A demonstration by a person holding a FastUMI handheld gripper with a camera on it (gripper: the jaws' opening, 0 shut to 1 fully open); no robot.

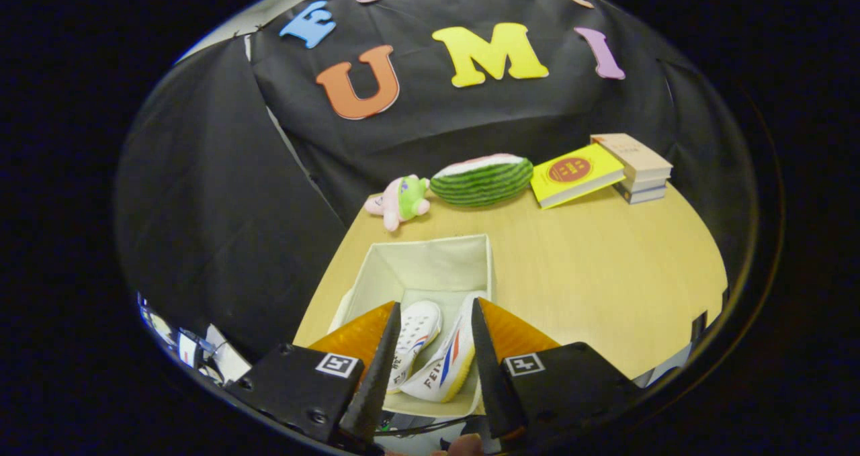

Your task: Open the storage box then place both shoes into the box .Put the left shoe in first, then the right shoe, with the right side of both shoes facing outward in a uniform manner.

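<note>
The box (pixel 430 268) sits open on the table (pixel 591 281), and it is the thing to steer by. Two shoes lie inside it, at the end of the box closest to the gripper (pixel 435 328). The left shoe (pixel 416 338) lies flat-ish with its top showing. The right shoe (pixel 447 362) sits just beside it, tipped on its side so the red and blue stripes face out. The two shoes touch or nearly touch. The far end of the box is bare.

The gripper hangs just above the near end of the box. Its fingers are spread apart and hold nothing. The shoes show in the gap between them, lower down.

It looks like the last step is done or almost done: both shoes are in. What is left, I think, is a check. Do both shoes face the same way? The left shoe looks turned a bit differently from the right one, but it is hard to tell. If so, the next move would be a small nudge or a lift away.

Beyond the box lie a plush toy (pixel 400 201), a watermelon (pixel 481 180) and some books (pixel 605 168).
</note>
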